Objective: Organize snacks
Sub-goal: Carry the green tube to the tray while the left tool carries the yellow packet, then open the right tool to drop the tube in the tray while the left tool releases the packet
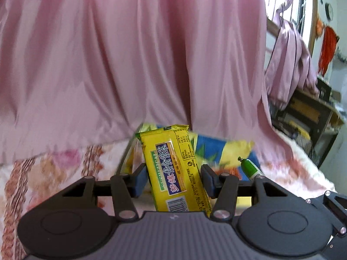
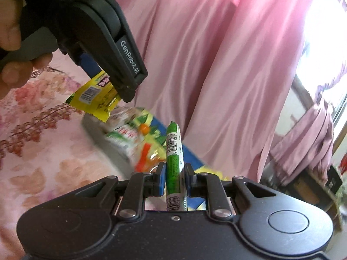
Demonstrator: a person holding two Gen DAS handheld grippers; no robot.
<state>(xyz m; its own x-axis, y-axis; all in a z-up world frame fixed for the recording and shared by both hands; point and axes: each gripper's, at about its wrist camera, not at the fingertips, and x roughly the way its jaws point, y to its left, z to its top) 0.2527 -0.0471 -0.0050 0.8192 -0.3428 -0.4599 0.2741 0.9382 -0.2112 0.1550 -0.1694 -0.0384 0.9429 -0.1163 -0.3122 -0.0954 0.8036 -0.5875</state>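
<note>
Left hand-held gripper (image 1: 173, 178) clamps the yellow biscuit pack (image 1: 174, 169), right hand-held gripper (image 2: 173, 181) pinches the green sausage stick (image 2: 174, 158), both above the snack bin (image 2: 104, 138); keep grips firm, lower gently inside.

Left gripper (image 1: 172, 178) tilted slightly downward, jaws about half open, blue pads (image 1: 139, 181) clamped on both sides of a yellow snack pack (image 1: 175, 169). Right gripper (image 2: 174, 181) nearly fully closed, pinching a thin green stick snack (image 2: 174, 162) upright between its pads. A hand (image 2: 15, 52) wraps the left gripper's handle, up and left of the right one.
</note>
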